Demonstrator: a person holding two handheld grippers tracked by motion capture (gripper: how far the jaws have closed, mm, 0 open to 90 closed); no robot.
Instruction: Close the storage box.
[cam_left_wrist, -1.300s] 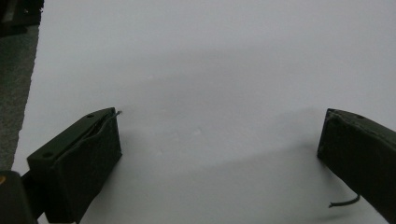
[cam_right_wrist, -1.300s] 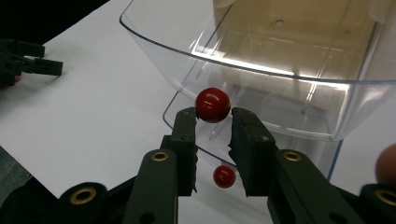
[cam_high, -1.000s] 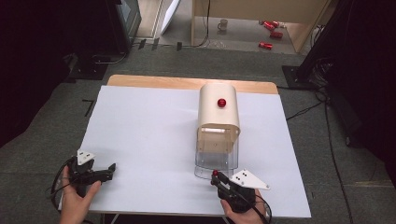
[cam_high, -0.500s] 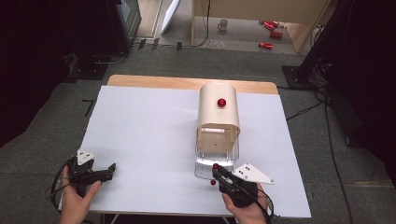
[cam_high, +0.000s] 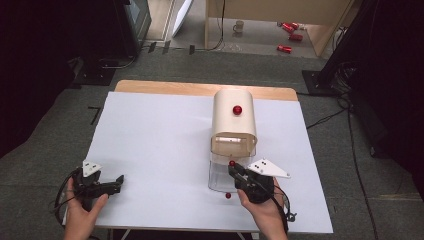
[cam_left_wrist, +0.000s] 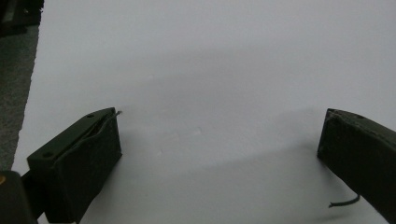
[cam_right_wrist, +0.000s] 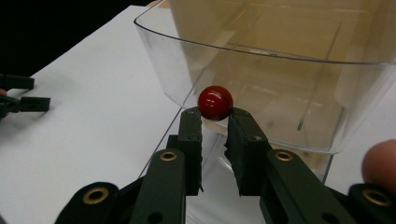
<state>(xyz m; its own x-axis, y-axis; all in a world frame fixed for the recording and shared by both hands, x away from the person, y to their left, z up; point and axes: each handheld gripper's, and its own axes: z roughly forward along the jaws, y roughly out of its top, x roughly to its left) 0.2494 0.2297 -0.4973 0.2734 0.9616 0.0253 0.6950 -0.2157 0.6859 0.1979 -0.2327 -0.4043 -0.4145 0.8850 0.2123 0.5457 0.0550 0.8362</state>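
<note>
Red ball (cam_right_wrist: 215, 102) pinched in right gripper (cam_right_wrist: 215, 114) fingers, beside clear bin (cam_right_wrist: 280, 74).

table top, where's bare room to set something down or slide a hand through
The white table cover is bare from its left edge to the beige box, and ahead of the left gripper. It is crowded near the right gripper: the clear drawer, its red knob and a red ball.
</note>
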